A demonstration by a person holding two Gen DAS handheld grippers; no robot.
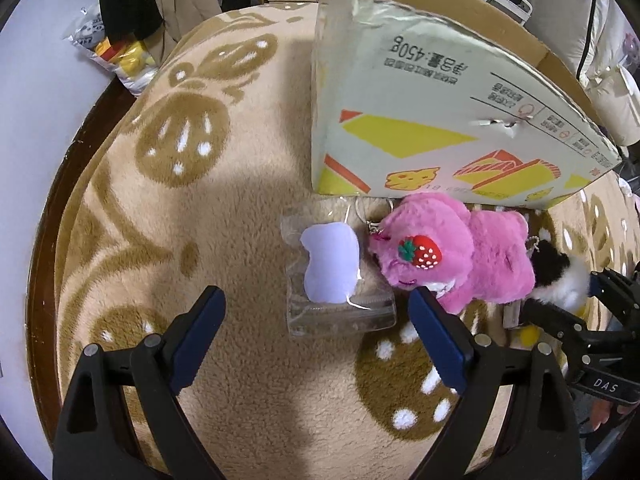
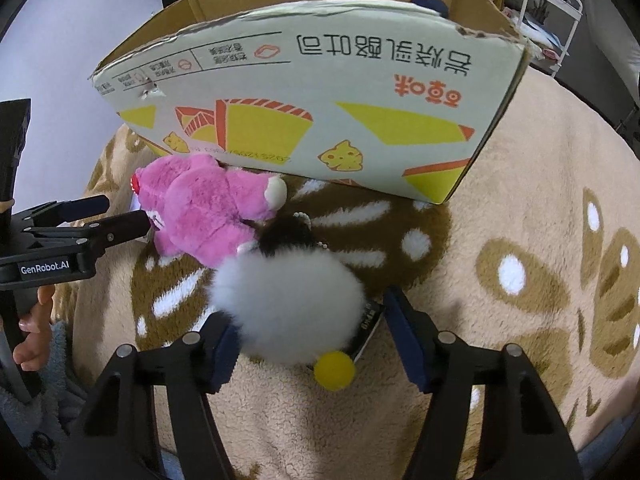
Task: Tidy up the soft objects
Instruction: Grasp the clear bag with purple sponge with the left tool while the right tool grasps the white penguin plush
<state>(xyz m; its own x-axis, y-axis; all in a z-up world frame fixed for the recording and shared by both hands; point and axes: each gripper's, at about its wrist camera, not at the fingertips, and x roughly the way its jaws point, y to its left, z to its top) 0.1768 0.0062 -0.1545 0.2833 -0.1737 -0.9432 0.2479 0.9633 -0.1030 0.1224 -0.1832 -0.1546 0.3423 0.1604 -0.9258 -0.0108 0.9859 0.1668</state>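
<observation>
fuzzy beige blanket (image 1: 248,184) with brown strawberry shapes covers everything. the cardboard box (image 2: 304,92) sits on it, printed upside down with "450g", yellow wedges and cheese drawings. the fluffy pink plush (image 1: 460,256) with a red strawberry patch lies against the box, a clear pouch (image 1: 332,276) with a lilac shape beside it. left gripper (image 1: 316,312) gapes wide over the pouch, tagged "genrobot.ai". right gripper (image 2: 308,332) straddles the white pompom toy (image 2: 288,304), left pad in its fur, other pad clear.
</observation>
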